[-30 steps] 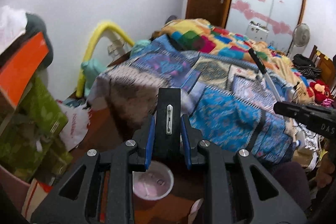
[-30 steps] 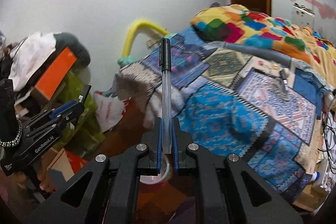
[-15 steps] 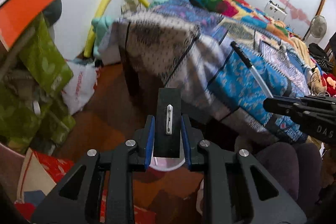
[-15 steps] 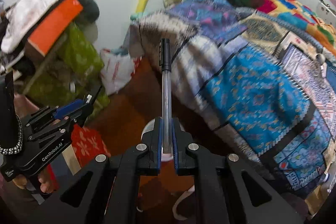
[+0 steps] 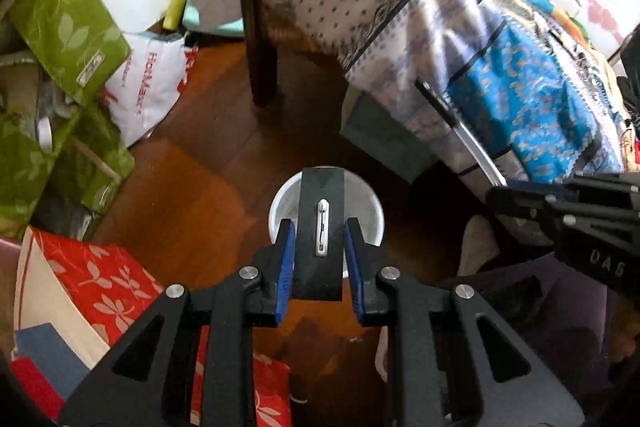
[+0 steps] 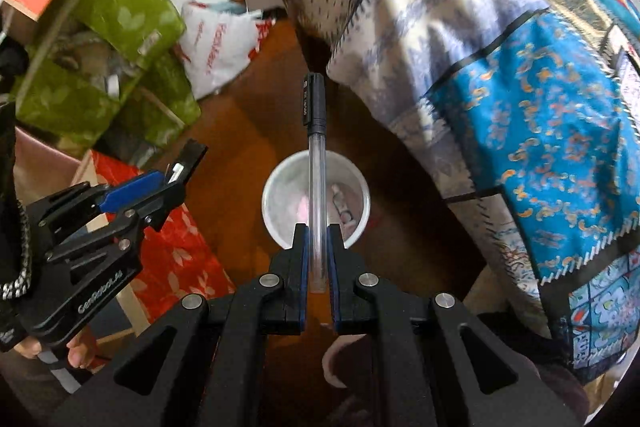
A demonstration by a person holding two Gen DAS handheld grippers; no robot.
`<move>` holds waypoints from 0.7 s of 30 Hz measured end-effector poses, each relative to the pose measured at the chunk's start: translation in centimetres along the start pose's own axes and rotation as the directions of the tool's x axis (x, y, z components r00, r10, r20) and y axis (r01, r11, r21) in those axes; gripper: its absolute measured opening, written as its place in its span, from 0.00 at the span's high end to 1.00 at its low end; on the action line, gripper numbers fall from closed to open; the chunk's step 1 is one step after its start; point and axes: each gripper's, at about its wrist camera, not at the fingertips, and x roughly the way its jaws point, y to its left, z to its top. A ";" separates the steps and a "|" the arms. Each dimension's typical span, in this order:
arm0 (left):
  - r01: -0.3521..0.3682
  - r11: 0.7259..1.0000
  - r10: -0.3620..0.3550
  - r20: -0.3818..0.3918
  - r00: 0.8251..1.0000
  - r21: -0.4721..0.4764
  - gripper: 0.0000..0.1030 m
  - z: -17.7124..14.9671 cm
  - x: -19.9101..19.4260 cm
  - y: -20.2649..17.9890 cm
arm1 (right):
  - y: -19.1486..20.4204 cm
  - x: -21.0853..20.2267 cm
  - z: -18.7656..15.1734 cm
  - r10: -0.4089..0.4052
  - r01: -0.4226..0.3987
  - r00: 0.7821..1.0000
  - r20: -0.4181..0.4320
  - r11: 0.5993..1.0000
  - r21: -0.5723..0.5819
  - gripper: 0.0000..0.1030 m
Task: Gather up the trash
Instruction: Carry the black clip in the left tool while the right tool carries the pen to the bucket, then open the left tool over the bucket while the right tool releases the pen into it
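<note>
A flat black rectangular piece [image 5: 322, 227] with a small white clip on its face is clamped by my left gripper [image 5: 320, 231], which is shut on it. It hangs right above a small white bin [image 5: 366, 203] on the wooden floor. My right gripper [image 6: 318, 231] is shut on a clear pen with a black cap [image 6: 316, 163], held over the same white bin [image 6: 288, 183], which has some scraps inside. The right gripper [image 5: 500, 191] shows at the right of the left wrist view, the left gripper [image 6: 176, 179] at the left of the right wrist view.
A bed under patterned blue and grey quilts [image 6: 520, 87] overhangs the floor at the right. Green bags [image 5: 68, 19], a white plastic bag [image 5: 148, 83] and a red floral bag [image 5: 104, 287] crowd the left. A dark bed leg [image 5: 262, 55] stands behind the bin.
Both grippers have dropped and tipped downward, from looking across the bed to looking down at the floor. The white bin now sits directly beneath both held items. Grips are unchanged.
</note>
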 end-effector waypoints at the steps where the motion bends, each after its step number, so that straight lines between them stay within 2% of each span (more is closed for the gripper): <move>1: 0.000 1.000 0.000 -0.008 1.000 -0.006 0.77 0.0 0.2 0.1 | 0.1 0.6 0.3 0.005 -0.005 1.000 -0.012 1.000 -0.007 0.92; 4: 0.009 1.000 -0.010 -0.029 1.000 -0.027 0.77 0.2 1.0 0.5 | 0.4 1.5 1.3 0.052 -0.052 0.999 -0.013 0.998 -0.026 0.92; 6: 0.014 0.999 -0.015 -0.045 0.999 -0.036 0.77 0.4 1.6 0.6 | 0.3 2.3 2.0 0.076 -0.077 0.996 -0.038 0.997 -0.015 0.84; 8: 0.013 0.999 -0.015 -0.056 0.998 -0.037 0.77 0.7 2.2 0.4 | -0.1 2.7 2.2 0.074 -0.074 0.996 -0.052 0.997 0.001 0.66; 14: 0.019 0.999 -0.021 -0.070 0.997 -0.026 0.76 2.2 3.6 -0.7 | -1.6 2.3 1.8 0.065 -0.064 0.996 -0.053 0.998 0.028 0.65; 15: 0.007 1.000 -0.009 -0.075 0.997 -0.025 0.70 2.5 3.9 -0.8 | -1.9 2.1 1.5 0.059 -0.058 0.997 -0.052 0.998 0.030 0.65; 16: -0.009 1.000 0.007 -0.087 0.996 -0.025 0.60 2.9 4.3 -1.0 | -2.1 1.9 1.5 0.059 -0.057 0.997 -0.050 0.998 0.032 0.65; 17: -0.016 0.999 0.013 -0.088 0.996 -0.030 0.56 3.1 4.5 -1.2 | -2.3 1.7 1.5 0.057 -0.055 0.997 -0.044 0.998 0.034 0.65; 21: -0.024 0.999 0.023 -0.077 0.997 -0.022 0.56 3.5 4.2 -1.9 | -3.3 0.1 1.0 0.031 -0.031 0.999 -0.016 0.999 0.039 0.65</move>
